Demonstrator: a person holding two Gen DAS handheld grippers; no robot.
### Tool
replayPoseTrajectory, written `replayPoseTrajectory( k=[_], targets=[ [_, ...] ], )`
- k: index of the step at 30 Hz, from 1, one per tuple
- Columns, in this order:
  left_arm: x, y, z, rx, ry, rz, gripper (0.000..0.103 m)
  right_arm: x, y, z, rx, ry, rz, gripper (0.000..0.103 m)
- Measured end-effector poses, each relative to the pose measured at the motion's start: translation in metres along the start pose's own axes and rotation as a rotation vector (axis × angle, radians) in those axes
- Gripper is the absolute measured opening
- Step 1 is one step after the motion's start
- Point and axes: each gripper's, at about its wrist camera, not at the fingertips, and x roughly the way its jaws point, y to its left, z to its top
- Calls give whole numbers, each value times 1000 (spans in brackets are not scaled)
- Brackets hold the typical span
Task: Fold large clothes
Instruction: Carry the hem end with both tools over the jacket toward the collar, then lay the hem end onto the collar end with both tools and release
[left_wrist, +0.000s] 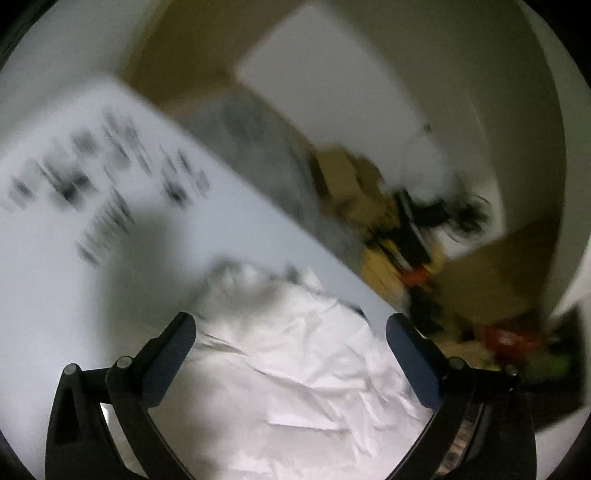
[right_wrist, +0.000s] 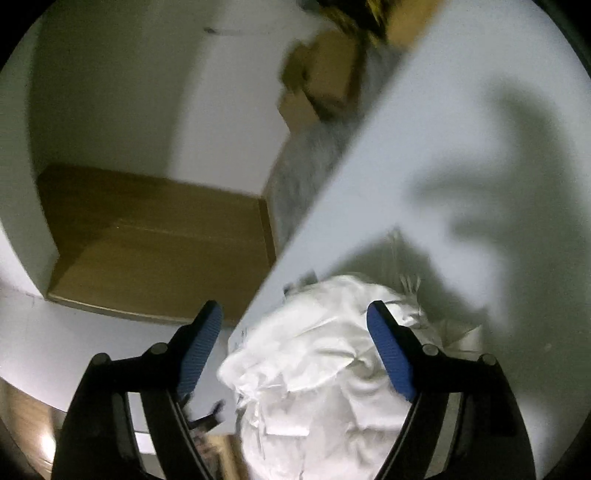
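A white table (left_wrist: 66, 295) bears blurred dark marks (left_wrist: 107, 184). Beyond its edge lie cardboard boxes (right_wrist: 321, 74) and a brown floor (right_wrist: 159, 243).

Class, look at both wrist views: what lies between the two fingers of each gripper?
In both views, crumpled white garment fills the gap; left gripper and right gripper stand open, pads off it.

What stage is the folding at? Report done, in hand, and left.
Done: nothing neat shows; the white garment lies crumpled on the table. In hand: nothing; left gripper and right gripper both stand open over it. Left: spreading it flat and every fold.
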Motion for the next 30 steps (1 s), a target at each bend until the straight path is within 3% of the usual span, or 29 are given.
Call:
replayPoseTrajectory(
  k=[2, 3, 4, 6, 8, 9, 10, 11, 12, 13, 16, 19, 21, 25, 30],
  targets=[
    [-23, -27, -18, 97, -112, 136, 103, -18, 42, -24, -133, -59, -13, 90],
    [-24, -45, -32, 149, -154, 206, 103, -21, 57, -37, -185, -70, -14, 100],
    [-24, -56, -43, 183, -179, 241, 103, -17, 77, -55, -243, -77, -13, 103],
    [-11, -88, -79, 281, -234, 297, 103, 3, 105, -86, -316, -60, -28, 103],
    [11, -109, -107, 372, -265, 367, 103, 37, 137, -126, -439, -75, -141, 102],
    [27, -118, -118, 414, -273, 399, 103, 59, 152, -146, -537, -84, -264, 94],
    [42, -123, -128, 446, -282, 435, 103, 82, 163, -166, -634, -93, -372, 78],
    [55, -125, -134, 470, -285, 466, 103, 109, 170, -184, -727, -85, -465, 68],
    [70, -125, -141, 495, -282, 499, 103, 128, 169, -191, -747, -54, -494, 43],
    [77, -122, -143, 510, -280, 514, 103, 152, 162, -197, -729, 18, -493, 29],
    [105, -104, -147, 549, -276, 595, 103, 202, 133, -202, -631, 185, -480, 29],
    [127, -78, -146, 535, -232, 631, 103, 233, 117, -214, -737, 164, -527, 28],
    [145, -55, -144, 489, -172, 600, 103, 246, 103, -218, -739, 169, -536, 28],
    [154, -52, -150, 525, -243, 605, 103, 250, 90, -217, -762, 148, -540, 28],
    [167, -49, -150, 532, -225, 631, 103, 259, 91, -222, -784, 122, -554, 28]
  ],
)
